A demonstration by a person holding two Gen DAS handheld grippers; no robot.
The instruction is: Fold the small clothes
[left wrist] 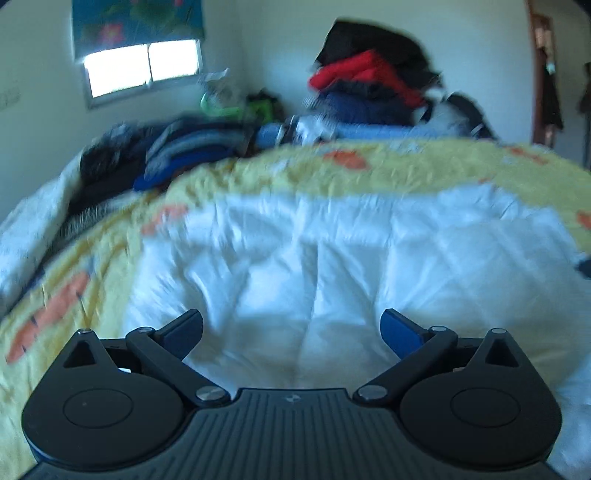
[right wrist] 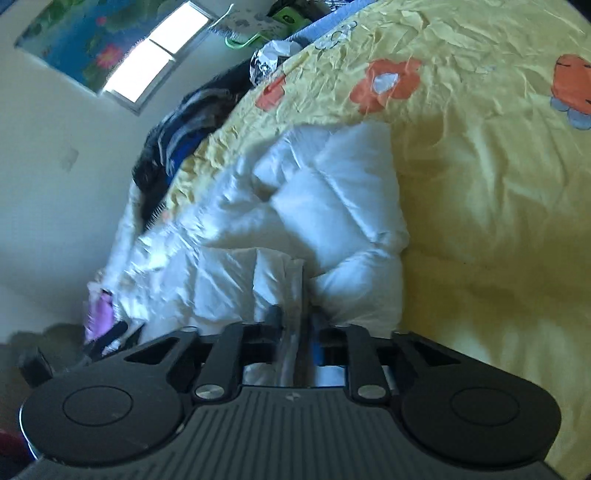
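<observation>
Left claw [left wrist: 291,332] gapes empty over the white garment [left wrist: 332,258]; right claw [right wrist: 297,325] pinches its edge, lengthwise away.

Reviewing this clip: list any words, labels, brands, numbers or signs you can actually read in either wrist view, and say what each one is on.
No readable text in either view.
Small embossed emblem on the left gripper body: a mark, not letters.
The same emblem on the right gripper body: not legible as text.
Yellow bedspread: orange flower print and faint outline drawings only, no words.
Floral window blind: picture only.
Wall plate: too small to tell.
</observation>
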